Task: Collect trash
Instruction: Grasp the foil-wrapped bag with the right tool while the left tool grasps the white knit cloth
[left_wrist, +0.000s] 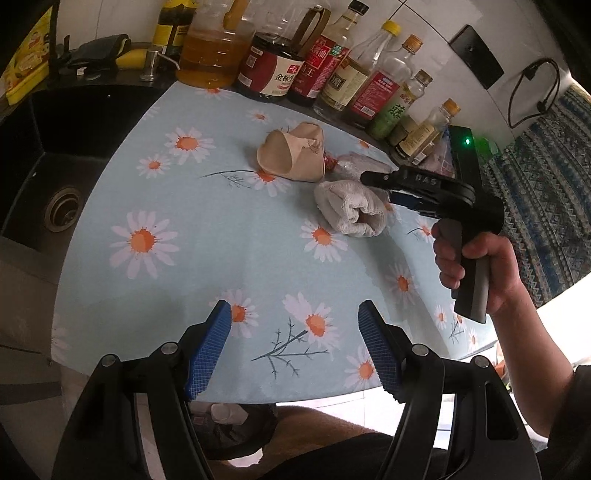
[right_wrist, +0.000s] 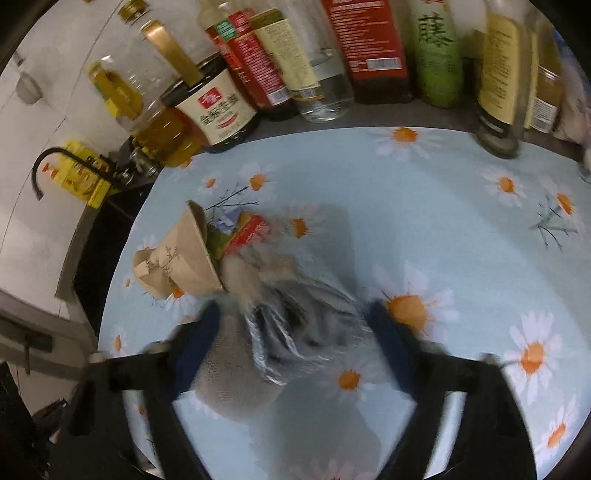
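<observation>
The left gripper (left_wrist: 293, 347) hovers with fingers spread over the daisy-print desk (left_wrist: 207, 266). Farther off, the right gripper (right_wrist: 295, 343) straddles clear crinkled plastic (right_wrist: 295, 332) beside a white rolled cloth (left_wrist: 351, 212), fingers spread. A brown paper cone (left_wrist: 295, 153) lies beyond, before the bottles (left_wrist: 332, 70).

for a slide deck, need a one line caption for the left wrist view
Left gripper open over the daisy-print tablecloth; right gripper reaches the rolled white cloth beside a crumpled brown paper cup.

The left gripper (left_wrist: 294, 325) is held open over the daisy tablecloth (left_wrist: 207, 229); beyond it, the right gripper (left_wrist: 384, 184) is poised beside a rolled towel (left_wrist: 351, 210) and a crumpled paper cup (left_wrist: 291, 151).
</observation>
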